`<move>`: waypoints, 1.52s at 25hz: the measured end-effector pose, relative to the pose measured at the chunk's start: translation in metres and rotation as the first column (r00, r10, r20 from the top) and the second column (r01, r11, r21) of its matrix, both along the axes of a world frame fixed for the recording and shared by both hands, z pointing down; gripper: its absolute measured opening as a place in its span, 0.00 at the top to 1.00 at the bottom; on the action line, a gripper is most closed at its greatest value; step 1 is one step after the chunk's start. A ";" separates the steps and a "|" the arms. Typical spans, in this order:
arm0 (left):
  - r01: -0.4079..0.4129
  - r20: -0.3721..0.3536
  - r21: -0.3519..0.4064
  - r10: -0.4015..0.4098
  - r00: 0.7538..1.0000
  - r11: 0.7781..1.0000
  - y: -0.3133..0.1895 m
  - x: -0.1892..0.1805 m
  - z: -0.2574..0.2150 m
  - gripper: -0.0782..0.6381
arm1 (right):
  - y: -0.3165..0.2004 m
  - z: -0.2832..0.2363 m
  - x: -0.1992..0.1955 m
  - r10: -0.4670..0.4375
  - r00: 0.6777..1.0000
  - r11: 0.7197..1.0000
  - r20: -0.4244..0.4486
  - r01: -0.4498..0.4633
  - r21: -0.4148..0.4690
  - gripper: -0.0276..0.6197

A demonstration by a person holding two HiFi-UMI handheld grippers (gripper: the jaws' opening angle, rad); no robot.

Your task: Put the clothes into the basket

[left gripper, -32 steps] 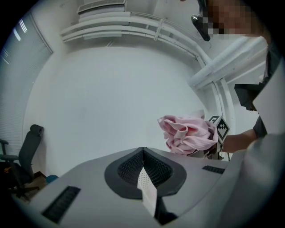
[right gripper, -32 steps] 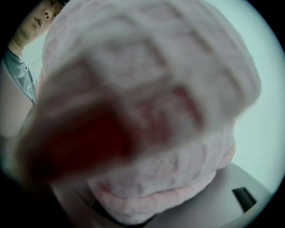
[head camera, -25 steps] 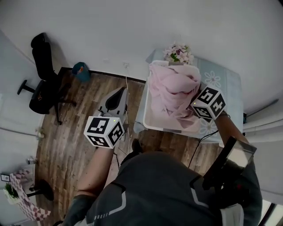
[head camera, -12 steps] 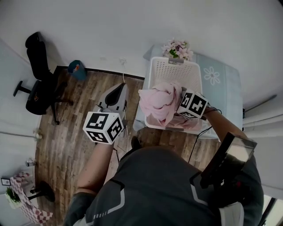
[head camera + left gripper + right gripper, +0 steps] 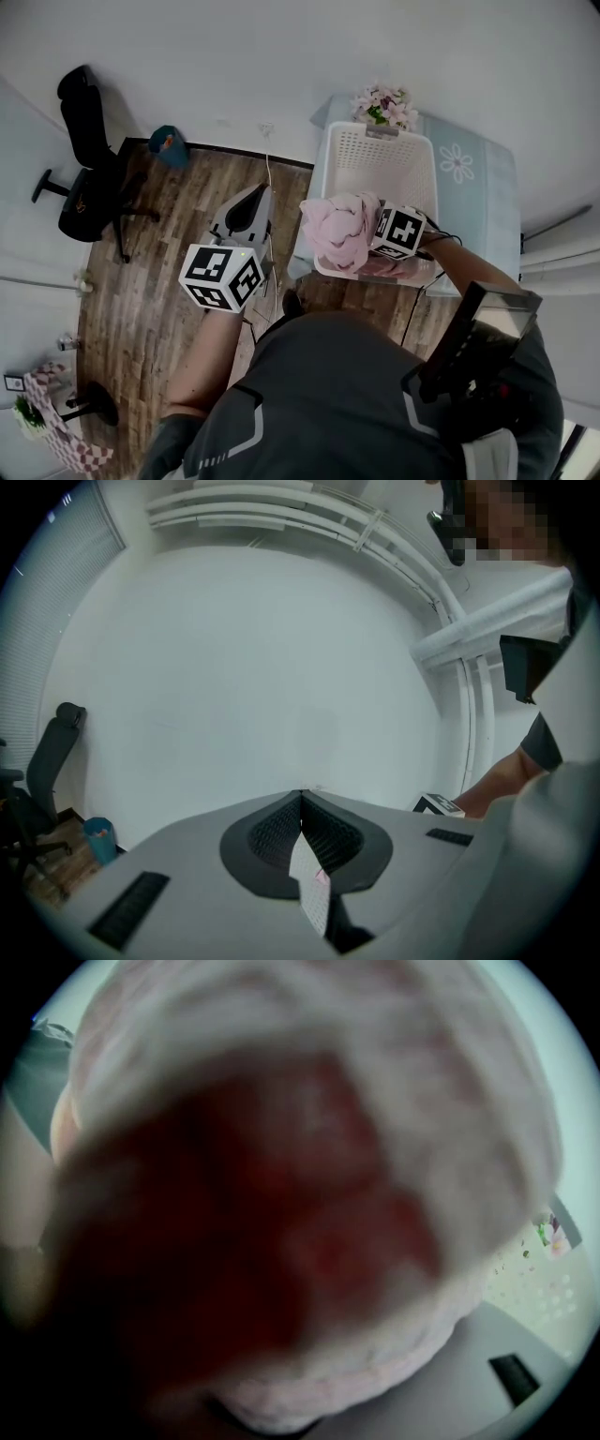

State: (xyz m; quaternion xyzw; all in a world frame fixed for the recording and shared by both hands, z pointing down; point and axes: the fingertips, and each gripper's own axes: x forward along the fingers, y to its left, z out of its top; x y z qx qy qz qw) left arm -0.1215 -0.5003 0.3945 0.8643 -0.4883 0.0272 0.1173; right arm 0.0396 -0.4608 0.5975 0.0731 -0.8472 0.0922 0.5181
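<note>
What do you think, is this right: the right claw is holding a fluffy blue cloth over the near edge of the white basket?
Not quite: the colour is wrong. The cloth is pink, not blue. The head view shows the right claw holding a fluffy pink cloth over the near edge of the white basket.

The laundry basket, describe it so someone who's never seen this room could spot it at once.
Find the pale blue, flower-patterned table against the white wall. On it, in front of a bunch of pink flowers, stands the laundry basket. It is the only white rectangular tub with perforated walls, with a pink garment bunched at its near rim.
</note>
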 end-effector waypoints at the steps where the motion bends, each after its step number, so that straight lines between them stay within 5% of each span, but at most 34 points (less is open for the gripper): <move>1: 0.000 -0.001 -0.003 0.000 1.000 1.000 0.000 0.000 0.001 0.88 | 0.001 0.005 -0.001 -0.010 1.000 1.000 -0.014 0.010 -0.004 0.45; 17: -0.040 0.032 0.007 0.040 0.999 0.999 -0.003 0.000 0.014 0.88 | 0.010 0.073 0.003 -0.103 0.975 0.991 -0.197 0.084 -0.101 0.44; 38: -0.037 0.034 -0.037 0.039 0.999 0.999 -0.017 0.006 0.032 0.88 | 0.009 0.113 0.000 -0.095 0.963 0.983 -0.251 0.051 -0.177 0.39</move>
